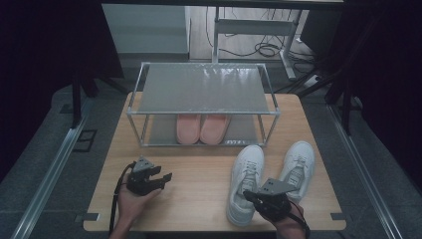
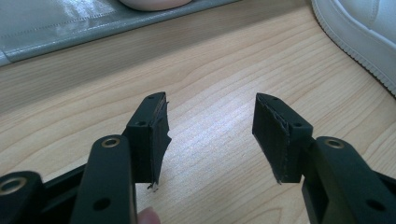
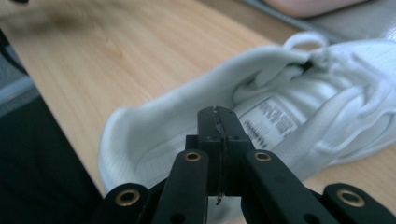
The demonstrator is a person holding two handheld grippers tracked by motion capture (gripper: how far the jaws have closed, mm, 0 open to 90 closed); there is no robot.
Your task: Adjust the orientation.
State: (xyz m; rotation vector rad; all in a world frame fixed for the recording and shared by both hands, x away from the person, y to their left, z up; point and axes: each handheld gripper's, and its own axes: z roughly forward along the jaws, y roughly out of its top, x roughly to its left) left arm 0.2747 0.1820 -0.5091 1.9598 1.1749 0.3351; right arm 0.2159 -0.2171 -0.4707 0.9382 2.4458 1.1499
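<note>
White lace-up sneaker [image 1: 245, 184] lies near the counter's [image 1: 199, 194] front edge, heel toward the person; the right tool [image 1: 255, 198], jaws pressed together, hovers over its opening, probably ready to lift it. Left tool [image 1: 161, 179] waits, jaws apart.

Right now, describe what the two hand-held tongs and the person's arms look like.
Both are black. The left tongs and the right tongs each carry a grey three-cornered plate on top and trail a black cable along the forearm. Seen close up, the left tongs have flat rectangular tips with ribbed black pads and brass-coloured rivets at the joints. The forearms are bare, with no sleeves in view.
</note>
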